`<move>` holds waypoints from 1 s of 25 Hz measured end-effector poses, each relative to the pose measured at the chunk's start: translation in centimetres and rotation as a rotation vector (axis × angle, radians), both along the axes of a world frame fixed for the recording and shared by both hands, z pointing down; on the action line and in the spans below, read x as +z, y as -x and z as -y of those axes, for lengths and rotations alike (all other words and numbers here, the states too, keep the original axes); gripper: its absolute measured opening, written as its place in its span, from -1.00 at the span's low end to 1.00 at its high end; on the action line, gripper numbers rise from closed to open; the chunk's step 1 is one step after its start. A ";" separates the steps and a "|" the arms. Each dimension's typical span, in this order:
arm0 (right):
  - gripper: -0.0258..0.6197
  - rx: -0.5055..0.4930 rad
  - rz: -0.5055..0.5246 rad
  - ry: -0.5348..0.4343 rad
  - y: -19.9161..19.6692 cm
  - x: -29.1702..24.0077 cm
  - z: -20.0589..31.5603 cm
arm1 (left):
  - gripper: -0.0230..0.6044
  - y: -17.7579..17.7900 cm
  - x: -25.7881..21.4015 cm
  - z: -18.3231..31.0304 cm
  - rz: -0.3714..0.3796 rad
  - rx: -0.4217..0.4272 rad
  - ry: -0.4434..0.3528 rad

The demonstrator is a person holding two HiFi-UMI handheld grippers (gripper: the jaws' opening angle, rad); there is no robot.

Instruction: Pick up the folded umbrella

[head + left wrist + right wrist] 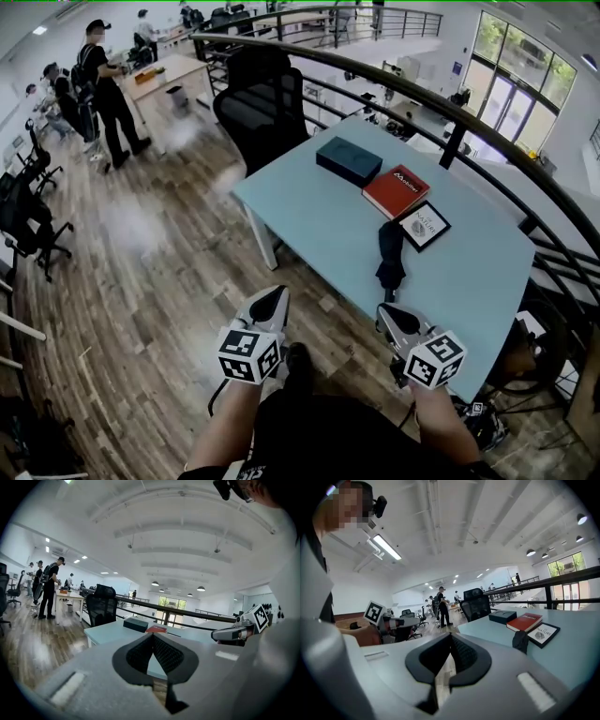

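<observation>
Folded umbrella (390,255): black, slim, fabric bunched, lies on pale blue surface (309,216) near front edge, just left of black-framed book (421,226). Head view gives us its whole length; right claw view shows only short dark lump. Left claw (276,294), right claw (386,313): both closed, gripping nothing.

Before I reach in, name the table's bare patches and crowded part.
Bare: table left of the dark box and folded umbrella, and its right end past the black-bordered book. Crowded: the row from box through red book to umbrella.
</observation>
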State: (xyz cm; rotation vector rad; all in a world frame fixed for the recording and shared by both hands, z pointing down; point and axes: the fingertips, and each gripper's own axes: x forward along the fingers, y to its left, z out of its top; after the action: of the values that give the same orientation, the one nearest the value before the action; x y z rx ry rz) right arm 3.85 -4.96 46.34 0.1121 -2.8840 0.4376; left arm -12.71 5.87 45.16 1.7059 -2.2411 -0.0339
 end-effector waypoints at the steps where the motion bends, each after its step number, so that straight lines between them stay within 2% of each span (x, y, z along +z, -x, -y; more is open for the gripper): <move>1: -0.92 0.015 -0.012 -0.001 1.1 0.0 1.0 | -0.91 1.3 0.0 1.3 -0.005 0.017 0.000; 9: -0.92 0.073 -0.090 -0.003 10.8 0.2 7.2 | -0.91 11.3 0.3 10.6 -0.029 0.135 0.008; 15: -0.92 0.150 -0.096 0.024 14.5 1.1 11.5 | -0.91 15.4 1.2 15.8 -0.032 0.212 0.028; 19: -0.92 0.170 -0.081 0.040 15.3 1.4 13.1 | -0.91 16.4 1.3 18.4 -0.036 0.241 0.045; 25: -0.88 0.168 -0.025 0.044 14.3 0.8 16.2 | -0.91 14.8 0.7 21.8 -0.019 0.270 0.059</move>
State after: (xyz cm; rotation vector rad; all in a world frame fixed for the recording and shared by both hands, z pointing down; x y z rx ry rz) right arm -10.43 -21.11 47.10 0.3515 -2.8494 0.5252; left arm -27.48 -15.97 45.86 1.9507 -1.9595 0.0771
